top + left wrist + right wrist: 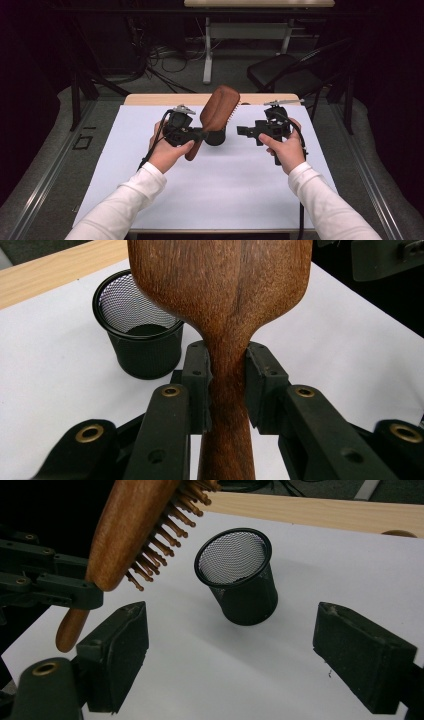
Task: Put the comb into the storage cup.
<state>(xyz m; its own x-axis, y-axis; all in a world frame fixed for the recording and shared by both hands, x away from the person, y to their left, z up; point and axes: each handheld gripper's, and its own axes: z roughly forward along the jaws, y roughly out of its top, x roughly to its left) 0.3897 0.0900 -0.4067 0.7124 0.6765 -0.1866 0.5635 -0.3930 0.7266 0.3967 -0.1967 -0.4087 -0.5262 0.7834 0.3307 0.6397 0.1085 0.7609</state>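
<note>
You have one brush (216, 112) and one cup (216, 137) on the table (200, 200), and one gripper in each hand.

Your left gripper (200, 134) is clamped on the brush. In the left gripper view, its two pads (196, 382) press the narrow neck of the wooden handle from both sides, just below where the head widens. The brush is held up off the table, tilted, with the head (220, 105) rising above and beyond the gripper and the handle end pointing down toward your left hand (167, 152). In the right gripper view, the wooden bristles (165, 540) face the cup side.

The black mesh cup stands upright on the white sheet, just beyond and below the brush head, between your two grippers. Its round mouth is open, and nothing shows inside it.

Your right gripper (241, 131) is spread wide with nothing between its jaws. It points toward the cup and the brush, apart from both. In its own view, the cup (240, 577) sits between the two black pads (120, 650), farther off, untouched.
</note>
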